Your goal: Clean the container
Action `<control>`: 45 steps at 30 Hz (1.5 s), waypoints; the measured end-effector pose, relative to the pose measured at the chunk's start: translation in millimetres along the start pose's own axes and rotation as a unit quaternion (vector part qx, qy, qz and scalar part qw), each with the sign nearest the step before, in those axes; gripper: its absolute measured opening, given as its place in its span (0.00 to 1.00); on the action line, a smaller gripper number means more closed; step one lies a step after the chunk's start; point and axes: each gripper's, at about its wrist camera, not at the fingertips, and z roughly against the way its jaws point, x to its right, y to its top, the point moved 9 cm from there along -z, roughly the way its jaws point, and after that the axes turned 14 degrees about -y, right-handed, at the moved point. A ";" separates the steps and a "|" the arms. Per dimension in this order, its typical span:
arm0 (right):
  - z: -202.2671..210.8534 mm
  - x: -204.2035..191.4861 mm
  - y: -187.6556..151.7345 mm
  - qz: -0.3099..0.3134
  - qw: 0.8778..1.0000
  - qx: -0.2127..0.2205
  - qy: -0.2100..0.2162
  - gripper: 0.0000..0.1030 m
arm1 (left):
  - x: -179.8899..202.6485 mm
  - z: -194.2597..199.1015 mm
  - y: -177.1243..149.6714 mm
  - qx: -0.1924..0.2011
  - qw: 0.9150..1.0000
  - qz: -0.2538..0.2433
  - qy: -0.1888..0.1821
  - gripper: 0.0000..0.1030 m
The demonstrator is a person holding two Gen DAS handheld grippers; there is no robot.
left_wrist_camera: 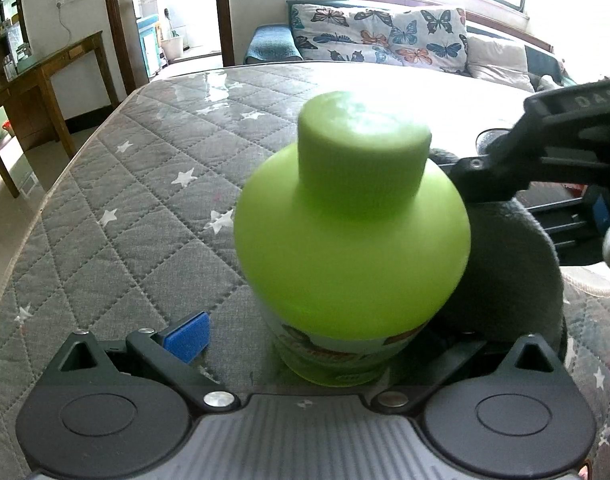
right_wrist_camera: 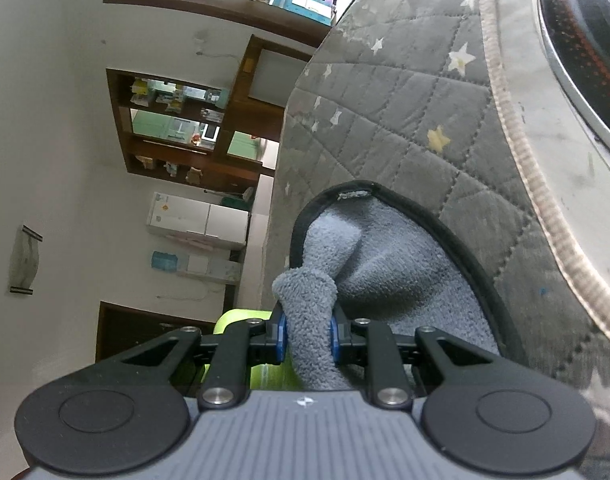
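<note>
A lime-green bottle [left_wrist_camera: 351, 232] with a wide green cap [left_wrist_camera: 365, 148] stands on the quilted grey star tablecloth [left_wrist_camera: 145, 208], between the fingers of my left gripper [left_wrist_camera: 305, 344]. The left blue pad [left_wrist_camera: 187, 338] shows a gap to the bottle; the other finger is hidden behind the bottle and cloth. My right gripper [left_wrist_camera: 481, 172] comes in from the right with a grey cloth [left_wrist_camera: 509, 272] lying against the bottle's right side. In the right wrist view, turned sideways, that gripper [right_wrist_camera: 307, 336] is shut on a bunched fold of the cloth [right_wrist_camera: 385, 264], with the bottle [right_wrist_camera: 241, 320] low behind the fingers.
A round dark object with a metal rim [right_wrist_camera: 577, 60] lies on the table's right part. Beyond the far table edge is a sofa with butterfly cushions [left_wrist_camera: 385, 36]. A wooden desk [left_wrist_camera: 45, 80] stands at the left, across open floor.
</note>
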 end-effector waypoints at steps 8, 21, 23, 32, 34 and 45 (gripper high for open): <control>23.3 -25.6 0.0 0.021 0.999 0.022 0.038 0.19 | -0.1 0.3 -0.9 0.002 1.000 -0.001 0.000 1.00; 6.9 -53.9 15.3 0.036 0.997 0.017 0.059 0.19 | -0.6 1.0 -1.3 0.003 1.000 -0.003 -0.002 1.00; 3.0 -50.6 16.4 0.034 0.998 0.015 0.052 0.19 | -0.3 1.4 -1.6 0.003 1.000 -0.004 -0.002 1.00; -21.6 -13.5 10.0 0.009 1.000 -0.007 0.002 0.19 | 0.0 4.3 -4.2 0.002 1.000 -0.007 -0.004 1.00; -20.0 -9.5 6.8 0.009 1.000 -0.008 -0.002 0.19 | 0.6 4.6 -4.1 0.002 1.000 -0.006 -0.004 1.00; -5.3 -0.2 -9.4 0.004 1.000 -0.009 -0.006 0.19 | -2.6 7.4 -5.7 0.002 1.000 0.000 -0.001 1.00</control>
